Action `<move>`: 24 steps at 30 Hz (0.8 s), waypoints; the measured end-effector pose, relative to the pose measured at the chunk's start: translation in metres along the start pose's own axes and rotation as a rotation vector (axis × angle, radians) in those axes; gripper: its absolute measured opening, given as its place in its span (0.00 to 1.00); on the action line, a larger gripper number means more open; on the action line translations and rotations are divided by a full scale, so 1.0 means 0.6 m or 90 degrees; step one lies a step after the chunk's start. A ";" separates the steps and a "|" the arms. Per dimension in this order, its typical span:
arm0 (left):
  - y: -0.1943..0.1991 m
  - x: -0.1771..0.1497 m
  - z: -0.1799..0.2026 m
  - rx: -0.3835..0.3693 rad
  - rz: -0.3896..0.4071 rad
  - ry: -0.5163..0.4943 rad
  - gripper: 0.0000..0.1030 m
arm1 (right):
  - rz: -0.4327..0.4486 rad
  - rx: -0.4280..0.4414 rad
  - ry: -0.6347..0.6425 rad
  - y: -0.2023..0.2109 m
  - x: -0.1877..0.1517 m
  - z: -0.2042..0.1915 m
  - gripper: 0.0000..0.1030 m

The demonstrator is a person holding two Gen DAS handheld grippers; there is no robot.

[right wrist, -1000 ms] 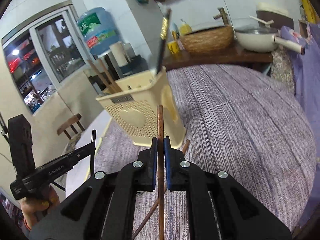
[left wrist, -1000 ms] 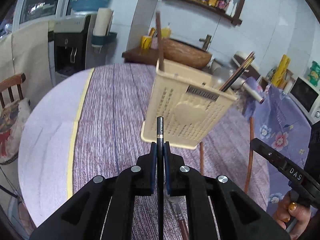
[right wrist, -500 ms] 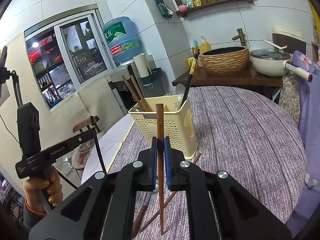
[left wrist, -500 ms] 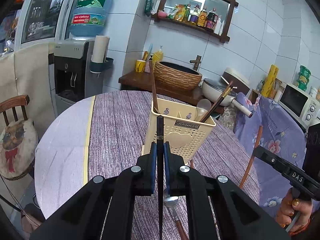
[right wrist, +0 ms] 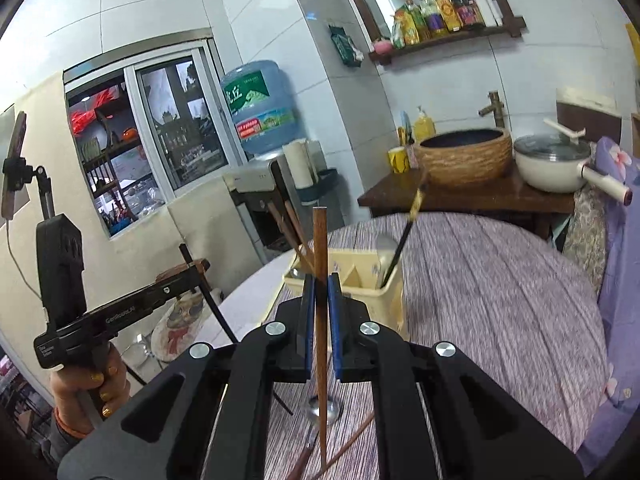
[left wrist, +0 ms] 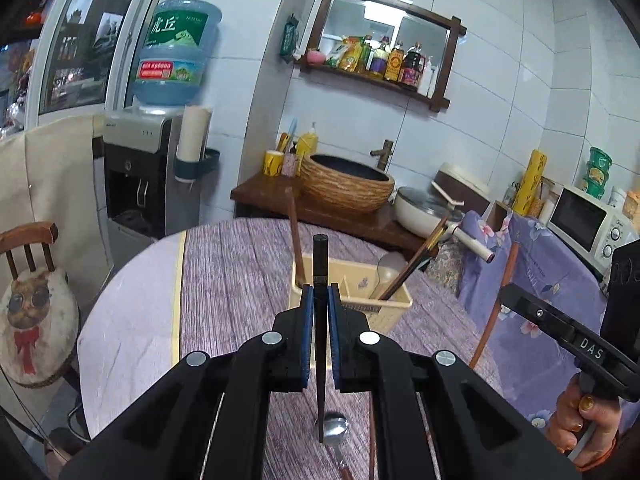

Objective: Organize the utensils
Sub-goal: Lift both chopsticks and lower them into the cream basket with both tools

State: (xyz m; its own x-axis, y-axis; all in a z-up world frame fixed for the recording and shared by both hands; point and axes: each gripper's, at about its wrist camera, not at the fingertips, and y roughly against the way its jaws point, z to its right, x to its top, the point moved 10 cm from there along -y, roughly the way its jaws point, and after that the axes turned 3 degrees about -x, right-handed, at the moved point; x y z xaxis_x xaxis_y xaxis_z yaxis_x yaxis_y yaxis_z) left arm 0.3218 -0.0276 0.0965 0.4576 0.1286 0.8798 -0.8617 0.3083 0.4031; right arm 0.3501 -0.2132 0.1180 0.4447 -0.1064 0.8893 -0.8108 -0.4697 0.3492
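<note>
Your left gripper pinches a black chopstick upright, just in front of the cream utensil basket. Your right gripper pinches a brown chopstick upright before the same basket. A spoon lies on the table nearer you than the basket.

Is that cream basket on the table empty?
No. The cream basket already holds chopsticks and a spoon, standing up out of its compartments.

Both grippers, left and right, have fingers clamped.
</note>
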 end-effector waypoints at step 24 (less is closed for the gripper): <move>-0.095 0.170 0.028 0.058 0.111 -0.007 0.08 | 0.159 -0.159 0.045 -0.145 0.166 0.006 0.07</move>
State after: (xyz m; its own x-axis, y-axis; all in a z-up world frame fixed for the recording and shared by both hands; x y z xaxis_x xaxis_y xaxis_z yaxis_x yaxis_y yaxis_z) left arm 0.4136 -0.0477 0.1673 0.2973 0.1628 0.9408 -0.9443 0.1962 0.2644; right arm 0.4662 -0.1859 0.1749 0.2013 -0.1255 0.9714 -0.9630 -0.2067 0.1729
